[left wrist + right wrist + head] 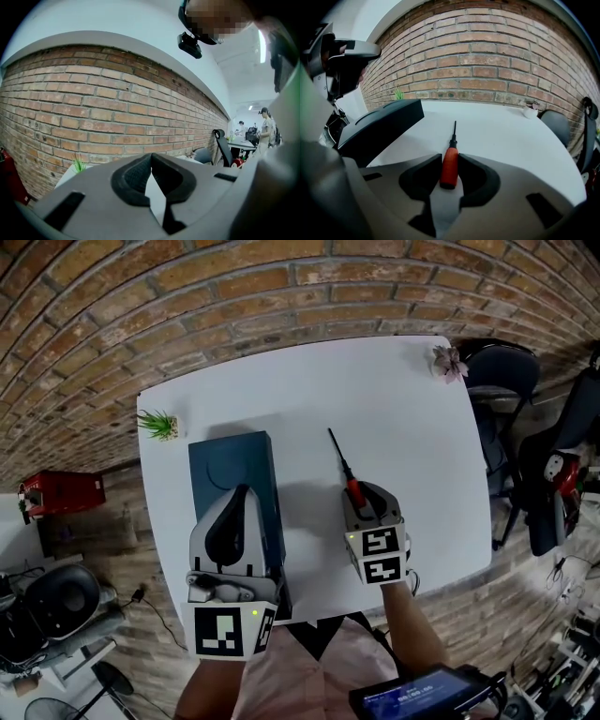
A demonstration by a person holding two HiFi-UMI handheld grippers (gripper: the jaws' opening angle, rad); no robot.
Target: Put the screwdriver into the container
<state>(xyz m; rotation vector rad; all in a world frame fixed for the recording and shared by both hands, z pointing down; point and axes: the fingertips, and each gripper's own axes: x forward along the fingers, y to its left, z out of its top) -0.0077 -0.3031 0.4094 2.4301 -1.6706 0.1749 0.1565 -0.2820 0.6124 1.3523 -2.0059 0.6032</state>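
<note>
A screwdriver with an orange-red handle and thin black shaft lies on the white table, tip pointing away from me. My right gripper is shut on the handle; in the right gripper view both pads touch the sides of the handle. The container, a dark blue box, stands to the left of the screwdriver and shows at the left of the right gripper view. My left gripper hovers over the container's near part, its jaws shut with nothing between them.
A small green plant stands at the table's far left corner and a pink flower pot at the far right corner. Black chairs stand to the right of the table. A red object sits on the floor at the left. A brick wall runs behind.
</note>
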